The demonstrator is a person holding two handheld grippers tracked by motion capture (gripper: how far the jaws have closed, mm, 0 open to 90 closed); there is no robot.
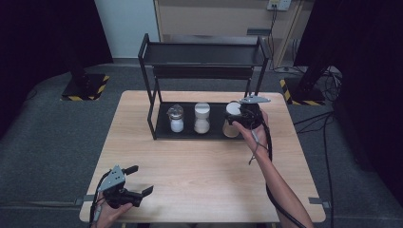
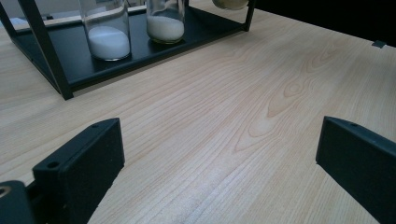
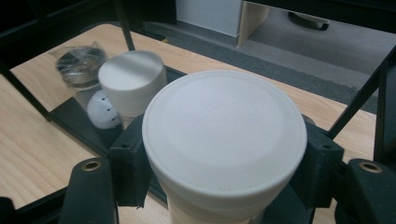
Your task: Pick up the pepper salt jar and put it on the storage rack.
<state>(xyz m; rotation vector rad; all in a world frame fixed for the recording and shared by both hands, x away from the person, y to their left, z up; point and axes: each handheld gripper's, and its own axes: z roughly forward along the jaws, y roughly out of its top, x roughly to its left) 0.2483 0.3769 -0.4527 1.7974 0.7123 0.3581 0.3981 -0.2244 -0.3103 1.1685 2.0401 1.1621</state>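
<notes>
A black two-tier rack (image 1: 151, 102) stands at the back of the wooden table (image 1: 204, 161). On its bottom tray (image 2: 60, 65) stand a clear jar of white powder (image 1: 177, 119) (image 2: 108, 33) and a white-lidded jar (image 1: 202, 118) (image 2: 164, 22) (image 3: 133, 79). At the tray's right end is a third white-lidded jar (image 1: 233, 109) (image 3: 224, 126), and my right gripper (image 1: 236, 121) (image 3: 224, 161) is shut on it just under the lid. My left gripper (image 1: 140, 179) (image 2: 219, 154) is open near the table's front left corner, with nothing between its jaws.
The rack's upper shelf (image 1: 204, 54) overhangs the jars, and its posts (image 1: 252, 85) frame the tray. Bare wood lies between the rack and the front edge. Dark stands and cables (image 1: 328, 123) are on the floor around the table.
</notes>
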